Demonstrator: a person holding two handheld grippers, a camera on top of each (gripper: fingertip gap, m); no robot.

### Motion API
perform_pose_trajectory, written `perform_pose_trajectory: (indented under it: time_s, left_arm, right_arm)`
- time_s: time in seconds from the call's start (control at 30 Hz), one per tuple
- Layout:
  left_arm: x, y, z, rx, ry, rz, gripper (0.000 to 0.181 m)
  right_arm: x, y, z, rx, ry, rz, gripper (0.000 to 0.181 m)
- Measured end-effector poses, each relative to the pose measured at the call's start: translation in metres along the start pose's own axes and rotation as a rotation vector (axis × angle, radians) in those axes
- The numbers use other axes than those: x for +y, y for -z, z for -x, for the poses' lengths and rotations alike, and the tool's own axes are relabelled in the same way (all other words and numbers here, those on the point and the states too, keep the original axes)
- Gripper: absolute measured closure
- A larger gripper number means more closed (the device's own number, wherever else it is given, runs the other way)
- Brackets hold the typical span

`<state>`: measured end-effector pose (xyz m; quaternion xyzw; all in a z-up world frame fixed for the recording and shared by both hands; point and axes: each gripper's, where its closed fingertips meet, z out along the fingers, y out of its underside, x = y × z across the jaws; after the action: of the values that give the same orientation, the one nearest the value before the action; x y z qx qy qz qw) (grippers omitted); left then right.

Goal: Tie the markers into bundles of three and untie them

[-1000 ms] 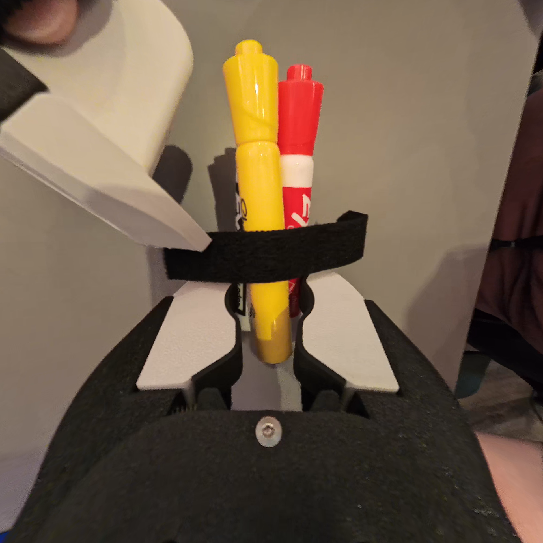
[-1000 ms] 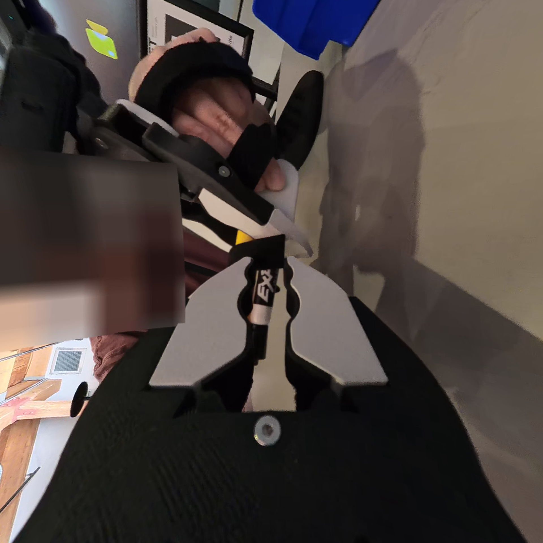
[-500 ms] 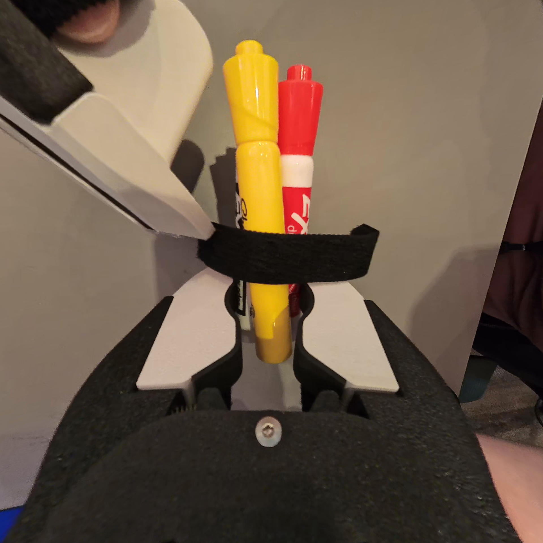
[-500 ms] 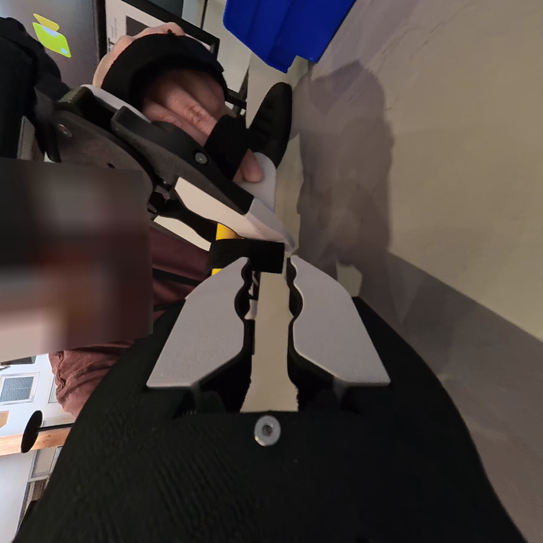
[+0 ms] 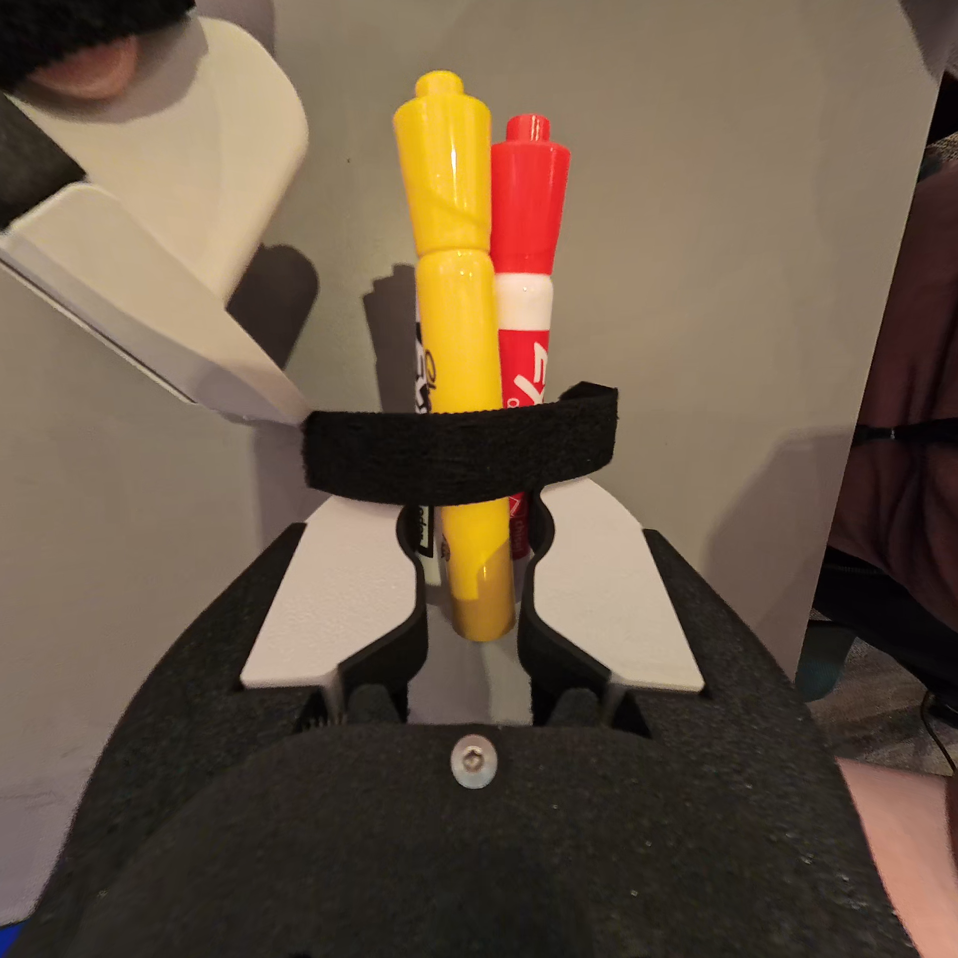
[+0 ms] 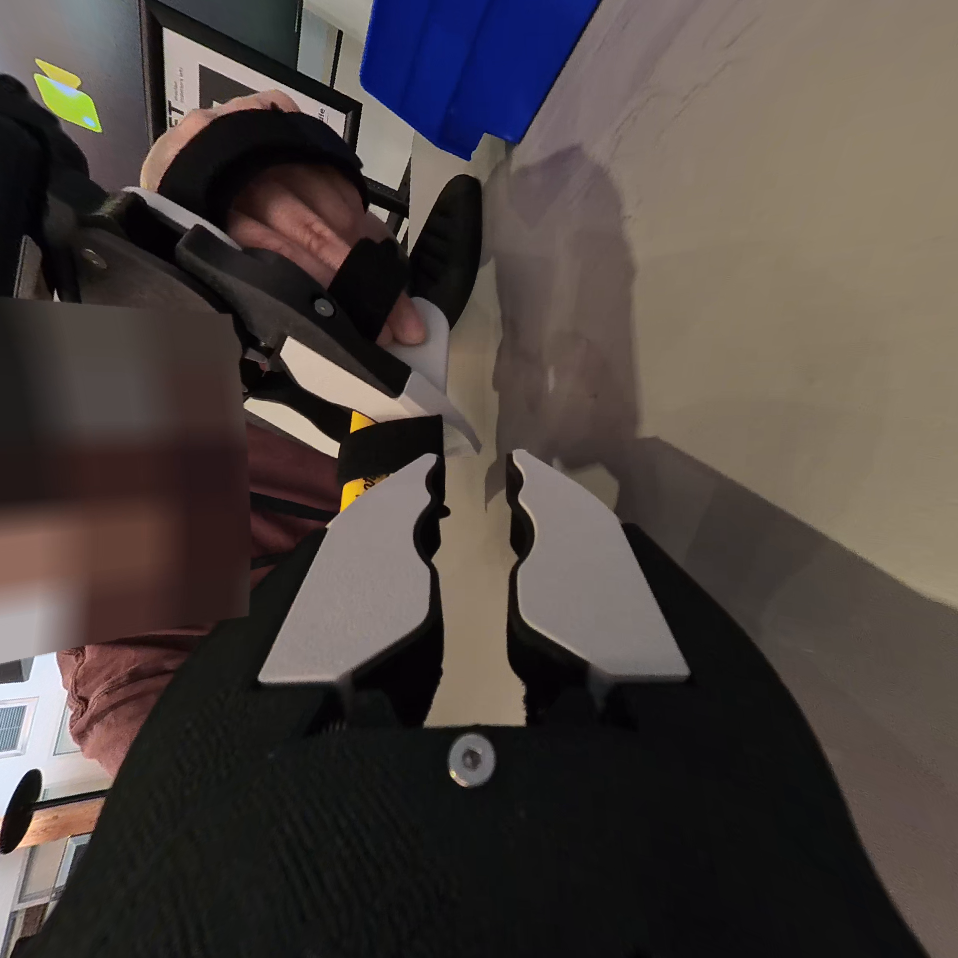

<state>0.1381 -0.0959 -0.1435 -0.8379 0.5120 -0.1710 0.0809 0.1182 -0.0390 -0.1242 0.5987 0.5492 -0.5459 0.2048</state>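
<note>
My left gripper [image 5: 472,518] is shut on three upright markers: a yellow marker [image 5: 456,311] in front, a red marker [image 5: 526,233] to its right and a black-and-white marker [image 5: 424,383] mostly hidden behind. A black hook-and-loop strap [image 5: 456,456] wraps around them just above the fingers. My right gripper [image 6: 476,459] is open with nothing between its fingers. The strap [image 6: 389,446] lies just left of its left fingertip. In the left wrist view the right gripper's fingertips [image 5: 280,404] touch the strap's left end from the upper left.
A grey tabletop [image 5: 726,259] fills the background behind the bundle. A blue bin [image 6: 466,67] sits at its far end. A person's strapped hand [image 6: 290,223] holds the left gripper. Maroon clothing [image 5: 907,414] is past the table edge. The gap from one gripper's tips to the other's is roughly 6 cm.
In the right wrist view the bundle has slid from between the right fingers to their left. The strap's left end shifted in and back out. The left gripper kept its hold.
</note>
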Motion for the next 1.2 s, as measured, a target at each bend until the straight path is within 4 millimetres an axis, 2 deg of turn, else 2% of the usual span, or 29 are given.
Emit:
perform_pose_trajectory:
  time_s: [0.2, 0.37, 0.43, 0.5, 0.57, 0.6, 0.73, 0.77, 0.83, 0.9, 0.97, 1.0, 1.07, 1.13, 1.17, 1.2]
  left_arm:
    - [0.001, 0.0, -0.003, 0.04, 0.019, -0.008, 0.143]
    - [0.003, -0.003, -0.002, 0.064, 0.034, -0.005, 0.143]
    - [0.006, -0.005, 0.0, 0.066, 0.039, 0.003, 0.143]
    - [0.007, -0.007, 0.001, 0.071, 0.046, 0.011, 0.143]
    - [0.008, -0.008, 0.001, 0.073, 0.045, 0.015, 0.143]
    - [0.008, -0.008, 0.002, 0.073, 0.046, 0.017, 0.143]
    - [0.009, -0.009, 0.003, 0.072, 0.048, 0.024, 0.143]
    - [0.009, -0.009, 0.002, 0.072, 0.046, 0.026, 0.143]
    - [0.009, -0.009, 0.002, 0.072, 0.046, 0.025, 0.143]
    - [0.008, -0.008, 0.001, 0.071, 0.043, 0.024, 0.143]
    - [0.008, -0.007, -0.001, 0.073, 0.039, 0.024, 0.143]
    - [0.008, -0.006, -0.001, 0.072, 0.039, 0.026, 0.143]
    - [0.009, -0.005, -0.001, 0.064, 0.035, 0.026, 0.143]
    - [0.008, -0.003, -0.003, 0.064, 0.033, 0.022, 0.143]
    - [0.008, -0.003, -0.003, 0.063, 0.034, 0.022, 0.143]
    - [0.008, -0.002, -0.003, 0.061, 0.034, 0.021, 0.143]
  right_arm:
    - [-0.007, 0.013, -0.006, 0.044, 0.006, -0.064, 0.157]
    - [-0.016, 0.048, 0.0, 0.119, 0.151, -0.204, 0.161]
    - [-0.018, 0.064, 0.006, 0.182, 0.257, -0.28, 0.162]
    - [-0.015, 0.078, 0.021, 0.207, 0.375, -0.356, 0.163]
    - [0.0, 0.083, 0.043, 0.21, 0.531, -0.395, 0.165]
    - [0.009, 0.083, 0.047, 0.26, 0.59, -0.389, 0.166]
    - [0.046, 0.068, 0.066, 0.422, 0.84, -0.35, 0.166]
    - [0.052, 0.061, 0.073, 0.462, 0.899, -0.349, 0.161]
    - [0.051, 0.046, 0.086, 0.608, 1.018, -0.419, 0.13]
    - [0.049, 0.026, 0.1, 0.75, 1.143, -0.449, 0.136]
    - [0.049, 0.004, 0.111, 0.839, 1.238, -0.41, 0.136]
    - [0.048, -0.006, 0.114, 0.851, 1.252, -0.394, 0.131]
    - [0.046, -0.024, 0.118, 0.766, 1.199, -0.4, 0.122]
    - [0.04, -0.03, 0.113, 0.718, 1.139, -0.411, 0.107]
    - [0.036, -0.029, 0.105, 0.753, 1.145, -0.401, 0.105]
    - [0.034, -0.029, 0.095, 0.797, 1.164, -0.363, 0.111]
